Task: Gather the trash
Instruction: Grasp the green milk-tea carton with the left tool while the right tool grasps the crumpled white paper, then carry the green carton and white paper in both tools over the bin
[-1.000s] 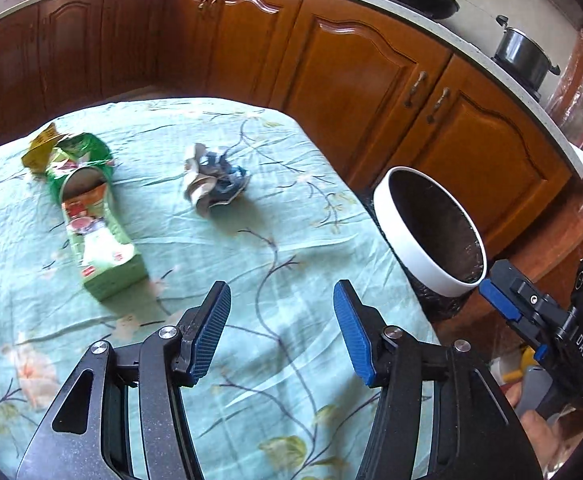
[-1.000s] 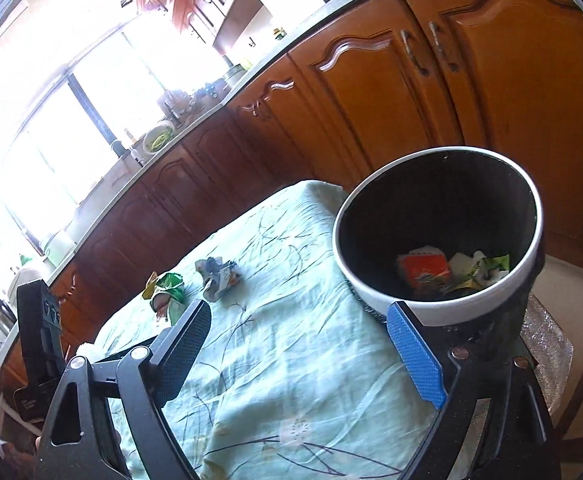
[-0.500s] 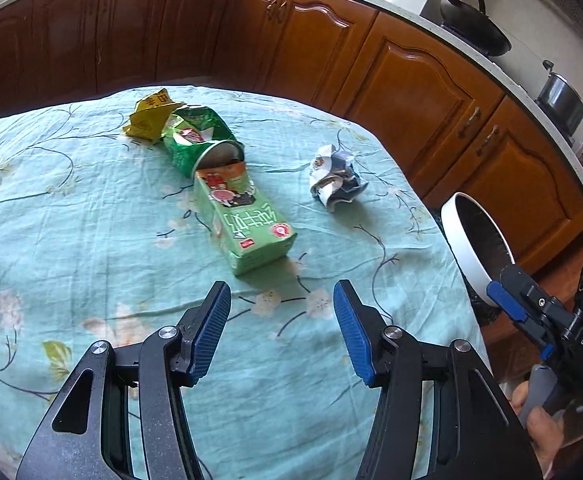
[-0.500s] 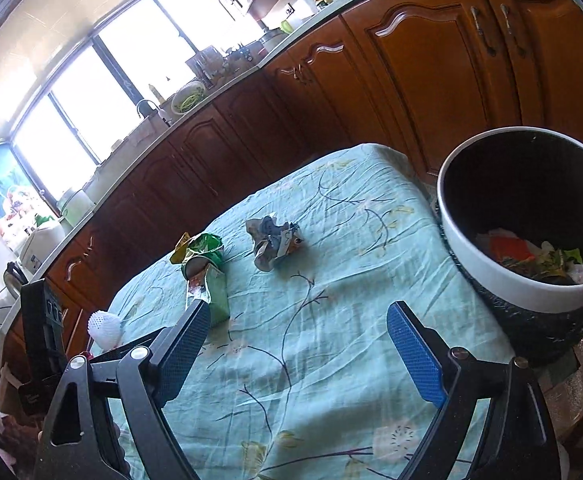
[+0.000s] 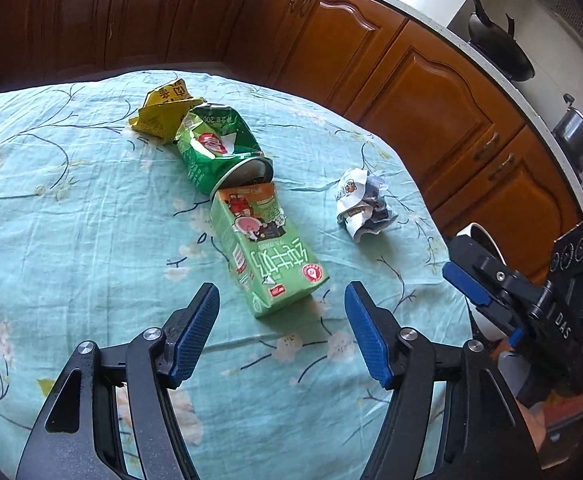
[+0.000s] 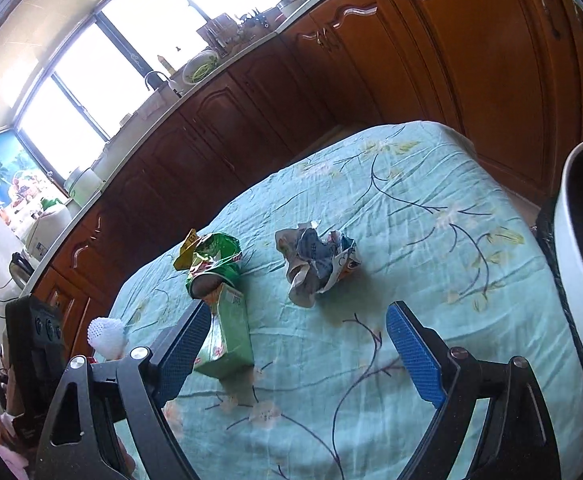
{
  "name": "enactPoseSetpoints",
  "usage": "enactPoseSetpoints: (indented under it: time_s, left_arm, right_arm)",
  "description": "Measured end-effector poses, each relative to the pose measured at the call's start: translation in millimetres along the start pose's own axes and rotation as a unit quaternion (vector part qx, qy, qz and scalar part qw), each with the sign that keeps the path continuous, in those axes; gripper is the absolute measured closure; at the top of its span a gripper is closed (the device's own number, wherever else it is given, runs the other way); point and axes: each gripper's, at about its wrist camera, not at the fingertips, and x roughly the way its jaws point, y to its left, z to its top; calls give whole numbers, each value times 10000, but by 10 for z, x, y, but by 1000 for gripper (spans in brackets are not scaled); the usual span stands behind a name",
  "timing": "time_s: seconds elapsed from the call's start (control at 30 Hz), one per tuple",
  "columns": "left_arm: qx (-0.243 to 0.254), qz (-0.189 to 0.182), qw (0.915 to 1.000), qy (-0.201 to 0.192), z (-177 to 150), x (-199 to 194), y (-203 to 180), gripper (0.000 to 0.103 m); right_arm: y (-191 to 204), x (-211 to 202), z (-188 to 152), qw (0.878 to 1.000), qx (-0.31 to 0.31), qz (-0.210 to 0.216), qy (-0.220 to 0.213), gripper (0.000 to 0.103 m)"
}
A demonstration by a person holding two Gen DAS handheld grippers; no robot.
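Dark wooden kitchen cabinets [image 5: 443, 92] curve round behind a tabletop [image 5: 71, 220] spread with a pale green flowered cloth, and the trash still to collect lies on that cloth. A green carton [image 5: 265, 254] lies on its side near the middle, a crushed green can [image 5: 215, 148] touching its far end, and a yellow wrapper [image 5: 163, 110] just beyond that. A crumpled paper wad [image 5: 361, 206] sits apart to the right. The white-rimmed bin [image 6: 579, 264] stands off the tabletop's right edge, with some bright scraps showing inside.

The left tool [image 5: 281, 334] hovers with its jaws spread wide and empty, the near end of the carton lying just ahead of the gap. The right tool [image 6: 297, 350] is likewise spread and empty, aimed roughly between the carton and the wad.

The carton looks like the left tool's next pick. It lies a little askew to the jaws, so turning the tool to square the pads with its long flat sides should give a surer hold than pinching corners. Lower until the fingertips nearly brush the cloth, close gently since the carton is probably empty and will buckle, and avoid snagging the cloth. Lifting straight up first should keep the can from being dragged along.
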Motion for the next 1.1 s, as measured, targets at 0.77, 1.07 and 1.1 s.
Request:
enactPoseSetpoints:
  time_s: [0.77,1.07,1.1]
  left_arm:
    - [653,485,9966,-125,74,357,-266,58]
    - [959,150,9952,-152,-129,122,-455,59]
    - [1038,150,9944,-147,-149,120,-496,59]
  right_arm:
    - [-274,7,-28,9998,97,-173,45,88]
    - [-422,-672,-279,9990,260,-206,-315,88]
    - [-426,-713,-302,9988,265,-228,-342,88]
